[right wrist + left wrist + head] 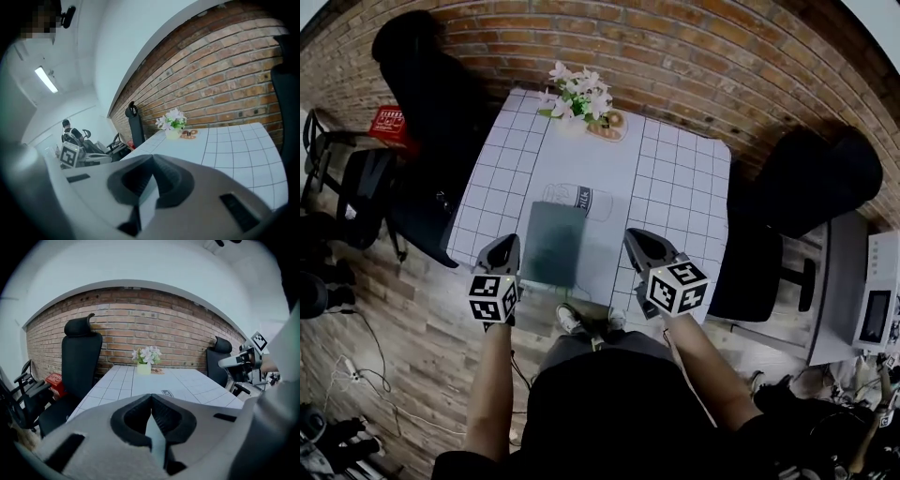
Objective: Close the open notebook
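Note:
The dark green notebook [553, 246] lies shut and flat near the front edge of the white gridded table [675, 187]. My left gripper [502, 253] hangs just left of it, over the table's front left edge, with its jaws shut and nothing between them. My right gripper [642, 249] is to the notebook's right, apart from it, and is shut and empty too. In the left gripper view the jaws [151, 395] meet at their tips; the right gripper view shows the same [152, 157]. Neither gripper view shows the notebook.
A pot of white flowers [578, 97] and a small patterned coaster [607, 125] stand at the table's far edge by the brick wall. Black office chairs [431, 84] [806, 178] flank the table. A red crate [391, 122] sits at the left.

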